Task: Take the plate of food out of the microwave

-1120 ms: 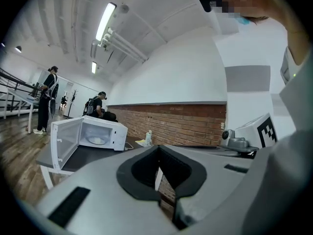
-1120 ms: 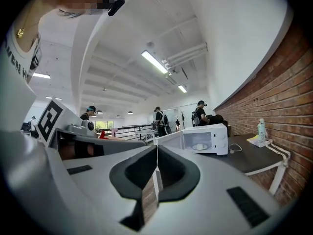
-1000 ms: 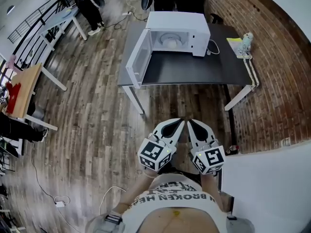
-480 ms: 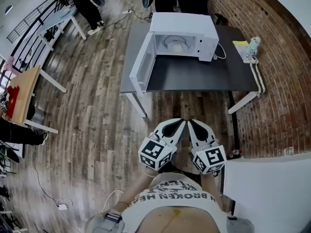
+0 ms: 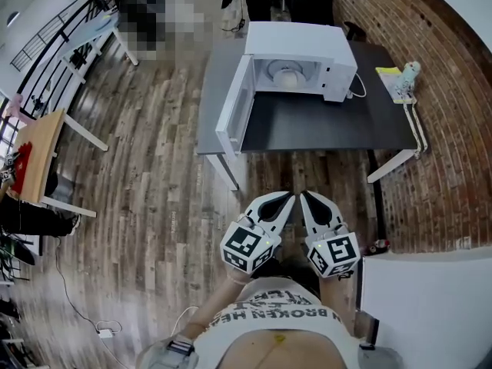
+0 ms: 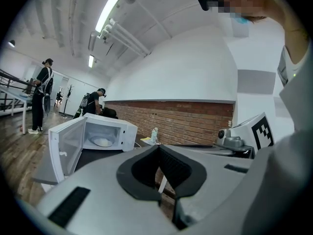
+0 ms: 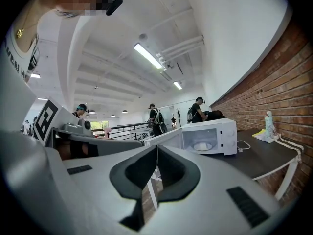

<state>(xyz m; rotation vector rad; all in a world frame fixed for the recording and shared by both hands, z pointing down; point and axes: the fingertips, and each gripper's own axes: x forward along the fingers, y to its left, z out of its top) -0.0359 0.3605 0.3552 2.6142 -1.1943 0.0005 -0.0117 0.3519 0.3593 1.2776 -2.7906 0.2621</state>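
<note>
A: Where's the plate of food (image 5: 288, 75)?
B: Inside the microwave (image 5: 304, 48), flat on the cavity bottom, about centred. It's round, so no long axis; pale mound on top.
A: Microwave facing?
B: Opening toward the person. Its long side runs along the back of the dark tabletop (image 5: 323, 125). The door (image 5: 233, 114) is swung fully out at the microwave's left, free edge toward the person.
A: Views differ how?
B: Head view gives the layout from above, with the plate just a pale blob. Both tongs views look nearly level into the cavity and show the plate's rim side-on. They also catch people (image 6: 41, 99) standing behind the microwave, plus ceiling lights (image 6: 108, 11).
A: Tongs?
B: The left tongs (image 5: 288, 197) and right tongs (image 5: 304, 197) sit side by side, well short of the microwave, over the floor (image 5: 154, 183), tips toward the opening. Each pair is pressed together pad to pad, gripping nothing.
A: In the way?
B: Floor, then the bare front strip of tabletop before the opening. The open door stands left of that line.
A: Anything else?
B: A bottle (image 5: 410, 71) right of the microwave at the tabletop's corner, a cable (image 5: 355, 92) at the microwave's right side, and a brick wall (image 5: 446, 152) further right.
</note>
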